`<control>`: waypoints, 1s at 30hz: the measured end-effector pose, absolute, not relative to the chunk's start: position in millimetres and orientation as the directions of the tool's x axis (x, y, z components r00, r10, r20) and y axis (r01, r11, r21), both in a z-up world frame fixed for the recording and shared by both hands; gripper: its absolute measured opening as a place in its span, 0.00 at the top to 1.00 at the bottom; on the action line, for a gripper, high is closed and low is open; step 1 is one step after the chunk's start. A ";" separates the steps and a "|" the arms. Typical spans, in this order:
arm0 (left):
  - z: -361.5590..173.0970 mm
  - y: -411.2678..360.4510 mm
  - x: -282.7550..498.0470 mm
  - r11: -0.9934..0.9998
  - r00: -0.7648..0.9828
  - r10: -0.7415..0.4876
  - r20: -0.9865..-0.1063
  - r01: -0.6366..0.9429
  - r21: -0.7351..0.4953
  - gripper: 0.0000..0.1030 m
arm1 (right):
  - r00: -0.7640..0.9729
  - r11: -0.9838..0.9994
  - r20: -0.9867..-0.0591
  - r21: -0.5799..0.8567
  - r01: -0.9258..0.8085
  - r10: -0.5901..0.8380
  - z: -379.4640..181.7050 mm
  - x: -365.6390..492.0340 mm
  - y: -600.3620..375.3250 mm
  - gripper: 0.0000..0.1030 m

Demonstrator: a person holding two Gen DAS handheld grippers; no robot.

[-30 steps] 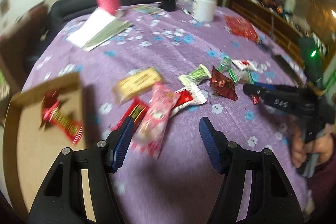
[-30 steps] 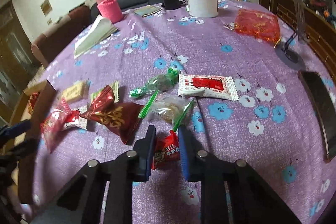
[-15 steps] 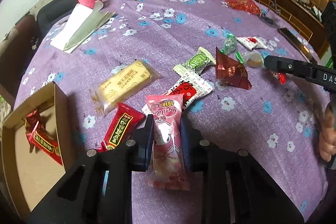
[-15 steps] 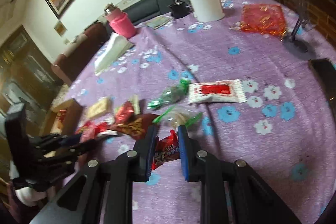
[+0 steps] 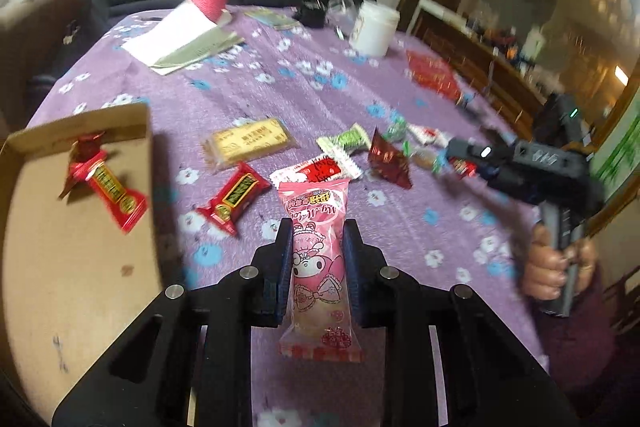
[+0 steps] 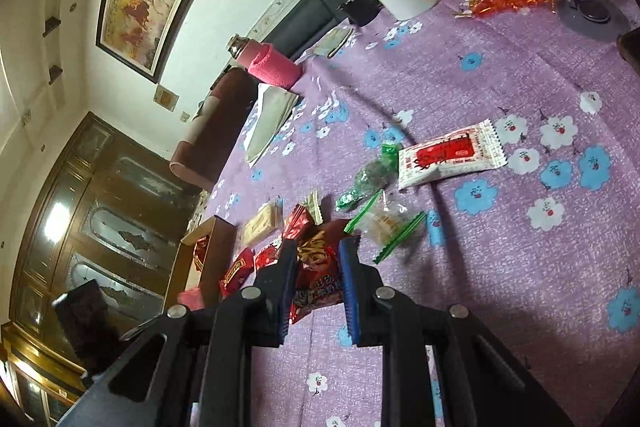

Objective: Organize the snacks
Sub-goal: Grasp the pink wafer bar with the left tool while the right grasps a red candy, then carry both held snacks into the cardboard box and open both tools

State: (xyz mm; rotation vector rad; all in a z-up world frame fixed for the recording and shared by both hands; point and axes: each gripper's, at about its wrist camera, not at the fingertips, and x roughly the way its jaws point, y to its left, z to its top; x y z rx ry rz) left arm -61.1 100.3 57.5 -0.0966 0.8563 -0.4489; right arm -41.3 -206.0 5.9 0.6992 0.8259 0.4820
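Purple flowered tablecloth (image 5: 248, 91) is carrying scattered snacks while my left gripper (image 5: 316, 267) is clamping the pink snack pack (image 5: 318, 259), long axis along the fingers, cardboard box (image 5: 72, 267) at nine o'clock, nearer this arm, and my right gripper (image 6: 318, 283) is pinching a red snack packet (image 6: 318, 287).

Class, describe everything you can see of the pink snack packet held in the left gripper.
The pink snack packet is a long, glossy plastic wrapper with a cartoon character, a bow and pink lettering, and crimped ends. The left hand-held gripper pinches its middle from both sides, holding it off the purple tablecloth. Its bottom end hangs free toward the camera; only the pads touch it.
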 end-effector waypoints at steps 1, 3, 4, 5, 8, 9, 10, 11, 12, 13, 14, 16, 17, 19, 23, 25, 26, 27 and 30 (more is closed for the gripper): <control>61.1 108.5 -65.2 0.900 0.577 -0.431 -0.693 0.331 -0.284 0.78 | 0.592 0.687 -0.502 0.715 -0.125 0.631 6.4 -40.8 -203.4 0.77; 67.2 125.0 -70.0 0.898 0.596 -0.439 -0.672 0.308 -0.314 0.78 | 0.594 0.724 -0.534 0.678 -0.125 0.602 8.8 -40.1 -195.6 0.77; 70.4 134.6 -72.6 0.897 0.606 -0.441 -0.662 0.295 -0.328 0.78 | 0.595 0.739 -0.545 0.661 -0.129 0.591 11.2 -41.1 -192.0 0.77; 72.6 142.6 -73.6 0.897 0.612 -0.441 -0.656 0.284 -0.337 0.78 | 0.594 0.748 -0.550 0.650 -0.137 0.586 14.6 -42.7 -187.6 0.77; 78.5 173.6 -77.5 0.903 0.637 -0.424 -0.644 0.238 -0.358 0.78 | 0.588 0.766 -0.561 0.620 -0.169 0.583 29.1 -49.8 -169.7 0.77; 78.3 183.2 -78.0 0.902 0.640 -0.422 -0.642 0.225 -0.368 0.78 | 0.581 0.769 -0.562 0.612 -0.186 0.588 34.4 -51.6 -161.6 0.77; 78.2 193.0 -77.5 0.902 0.644 -0.417 -0.642 0.207 -0.379 0.78 | 0.575 0.774 -0.567 0.601 -0.200 0.589 39.3 -54.3 -153.9 0.77; 77.9 203.2 -76.5 0.903 0.647 -0.409 -0.644 0.185 -0.387 0.78 | 0.570 0.780 -0.573 0.588 -0.215 0.589 44.4 -54.7 -144.3 0.77; 77.5 213.8 -75.2 0.906 0.650 -0.395 -0.650 0.159 -0.391 0.78 | 0.561 0.782 -0.577 0.579 -0.232 0.594 49.0 -54.7 -133.9 0.77; 76.3 225.5 -73.9 0.909 0.653 -0.381 -0.655 0.135 -0.394 0.77 | 0.549 0.781 -0.581 0.573 -0.249 0.601 52.3 -54.4 -123.4 0.77; 76.0 234.2 -71.2 0.910 0.654 -0.372 -0.659 0.116 -0.398 0.77 | 0.536 0.781 -0.587 0.567 -0.263 0.607 55.3 -52.8 -112.0 0.77; 74.2 249.1 -66.7 0.909 0.653 -0.360 -0.666 0.086 -0.407 0.77 | 0.507 0.779 -0.600 0.556 -0.292 0.618 58.6 -49.6 -87.5 0.77; 73.2 258.5 -61.5 0.909 0.651 -0.352 -0.672 0.065 -0.413 0.77 | 0.490 0.776 -0.607 0.553 -0.305 0.625 58.9 -47.8 -75.3 0.77; 69.2 273.4 -53.0 0.905 0.645 -0.341 -0.684 0.030 -0.423 0.77 | 0.459 0.771 -0.620 0.544 -0.331 0.636 59.4 -44.8 -48.2 0.77; 55.6 299.9 -34.3 0.895 0.620 -0.330 -0.712 -0.035 -0.445 0.77 | 0.409 0.762 -0.644 0.522 -0.384 0.647 58.5 -41.5 2.6 0.77; 49.9 307.0 -26.0 0.893 0.610 -0.323 -0.723 -0.055 -0.446 0.77 | 0.386 0.759 -0.658 0.505 -0.411 0.646 58.3 -38.2 28.3 0.77; 46.4 310.6 -21.8 0.894 0.605 -0.320 -0.729 -0.064 -0.444 0.77 | 0.374 0.758 -0.666 0.497 -0.422 0.645 57.6 -36.2 40.5 0.77; 44.4 312.4 -18.9 0.893 0.602 -0.319 -0.732 -0.067 -0.445 0.77 | 0.364 0.757 -0.673 0.491 -0.431 0.644 56.4 -34.6 50.2 0.77; 39.5 317.8 -11.8 0.893 0.599 -0.314 -0.737 -0.078 -0.444 0.77 | 0.332 0.754 -0.694 0.479 -0.449 0.639 50.6 -25.6 80.9 0.77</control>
